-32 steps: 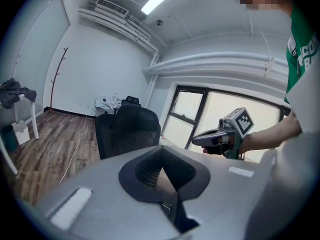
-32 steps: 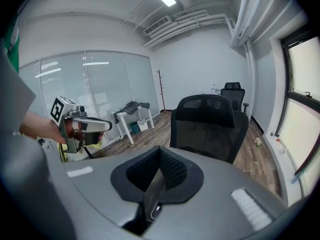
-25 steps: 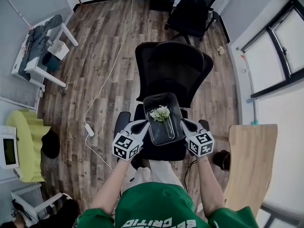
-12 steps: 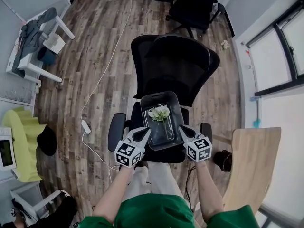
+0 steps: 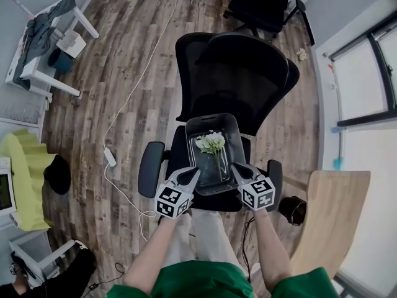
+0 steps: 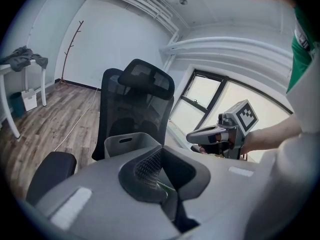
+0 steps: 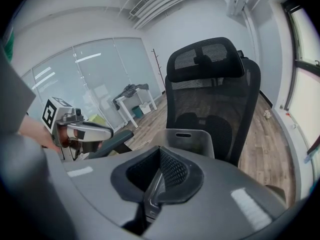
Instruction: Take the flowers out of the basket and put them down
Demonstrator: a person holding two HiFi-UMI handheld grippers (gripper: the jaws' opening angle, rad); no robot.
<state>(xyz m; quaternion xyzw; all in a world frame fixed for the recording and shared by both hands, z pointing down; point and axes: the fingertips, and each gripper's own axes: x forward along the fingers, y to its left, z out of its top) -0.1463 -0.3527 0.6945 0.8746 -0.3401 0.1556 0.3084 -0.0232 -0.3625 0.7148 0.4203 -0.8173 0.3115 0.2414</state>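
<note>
A grey plastic basket [image 5: 211, 118] rests over the black seat of an office chair [image 5: 232, 73]. White flowers [image 5: 211, 143] with green stems lie inside it. My left gripper [image 5: 190, 175] is shut on the rim at the basket's near left corner. My right gripper [image 5: 236, 169] is shut on the rim at the near right corner. In the left gripper view the basket [image 6: 125, 143] shows past the closed jaws [image 6: 159, 171], with the right gripper [image 6: 200, 134] opposite. The right gripper view shows the basket [image 7: 190, 140] beyond its closed jaws [image 7: 159, 173].
The chair's armrests [image 5: 149, 166] flank the seat on both sides. A wooden tabletop [image 5: 338, 216] stands at the right, with a dark bin [image 5: 291, 208] beside it. A white cable [image 5: 133, 98] runs over the plank floor. A white table [image 5: 43, 54] with clothes stands at the far left.
The head camera has shifted, so the chair sits a little differently in view. Both grippers keep their hold on the basket's near corners over the seat.
</note>
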